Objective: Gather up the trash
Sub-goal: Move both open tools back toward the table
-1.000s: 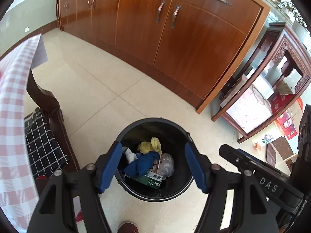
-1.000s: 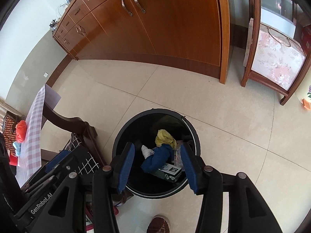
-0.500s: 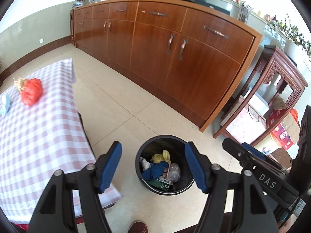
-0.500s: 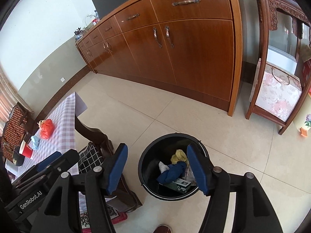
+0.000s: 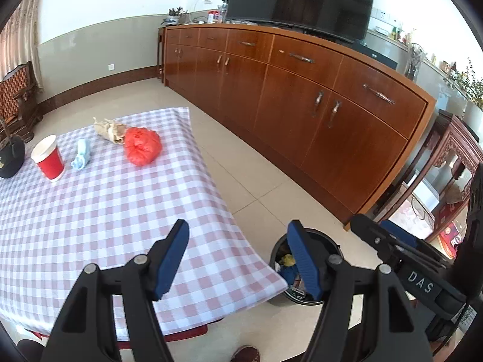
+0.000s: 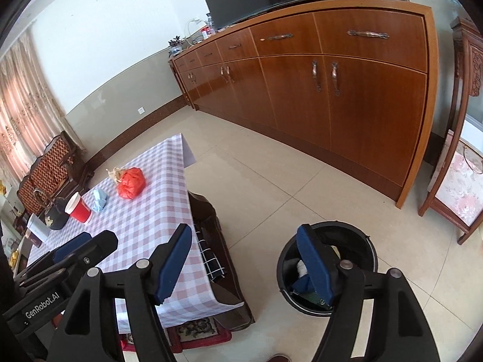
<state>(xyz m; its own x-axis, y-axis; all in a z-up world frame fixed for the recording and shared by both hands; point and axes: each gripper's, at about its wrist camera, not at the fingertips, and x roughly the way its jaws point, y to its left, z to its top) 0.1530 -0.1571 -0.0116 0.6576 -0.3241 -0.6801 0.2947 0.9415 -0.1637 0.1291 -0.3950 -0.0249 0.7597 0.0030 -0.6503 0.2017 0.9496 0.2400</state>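
The bin (image 5: 305,268) on the floor by the table's (image 5: 120,211) near corner holds some trash, but with both grippers' fingers (image 5: 172,256) (image 6: 173,261) wide open and empty, the red bag (image 5: 142,146), tissue (image 5: 81,158) and cup (image 5: 48,157) remain near its far edge.

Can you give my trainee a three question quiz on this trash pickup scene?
1. True or false: both tongs, left and right, are open and empty.
2. What sits closest to the red bag? A. cup B. brown wad C. blue wad
3. Where is the bin?

Key:
1. True
2. B
3. On the floor, off the table corner, already holding trash.
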